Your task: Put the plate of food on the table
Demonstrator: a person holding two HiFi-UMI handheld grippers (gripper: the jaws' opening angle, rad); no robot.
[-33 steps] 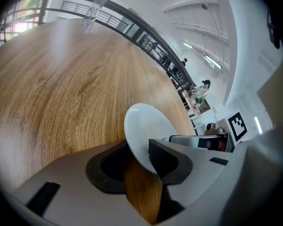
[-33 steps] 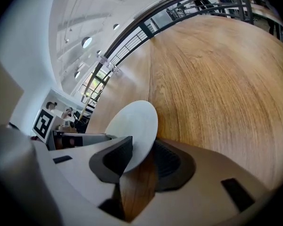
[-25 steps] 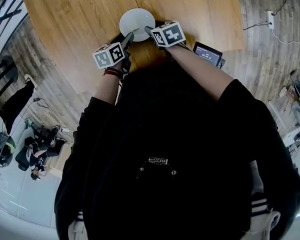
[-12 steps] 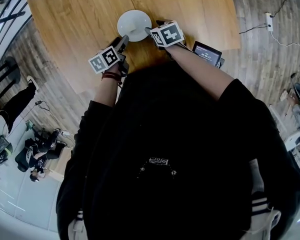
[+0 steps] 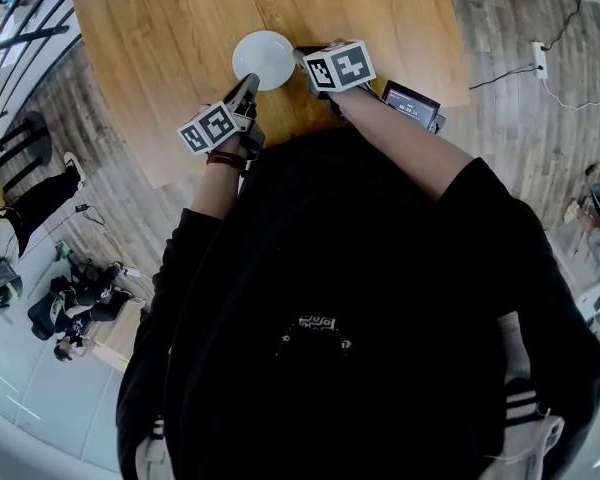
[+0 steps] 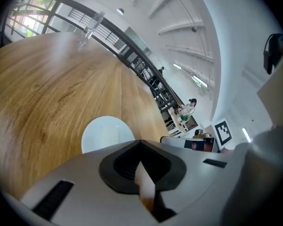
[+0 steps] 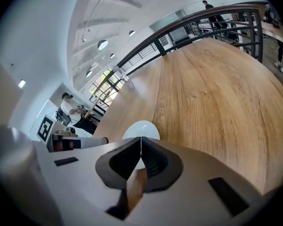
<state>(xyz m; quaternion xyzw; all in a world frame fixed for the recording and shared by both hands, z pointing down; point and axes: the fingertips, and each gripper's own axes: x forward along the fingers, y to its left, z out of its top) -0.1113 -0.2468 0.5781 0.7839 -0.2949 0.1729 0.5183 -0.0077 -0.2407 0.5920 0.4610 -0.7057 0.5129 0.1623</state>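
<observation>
A white plate [image 5: 263, 59] lies flat on the wooden table [image 5: 170, 38] near its front edge, and it looks bare. My left gripper [image 5: 248, 85] sits just off the plate's near left rim, jaws shut on nothing. My right gripper [image 5: 300, 57] is at the plate's right rim, also shut and holding nothing. In the left gripper view the plate [image 6: 106, 133] shows just beyond the shut left gripper [image 6: 140, 157]. In the right gripper view the plate [image 7: 141, 127] lies just past the shut right gripper [image 7: 141, 147]. Neither gripper holds the plate.
A small device with a screen [image 5: 412, 105] sits at the table's front edge under my right arm. A clear bottle [image 6: 89, 27] stands at the far side of the table. Railings [image 5: 20, 38] run to the left, with bags on the floor [image 5: 75, 308] below.
Both grippers stood at the plate's rim a second ago; now they are shut and drawn back a little from it. The left gripper has moved left and toward me.
</observation>
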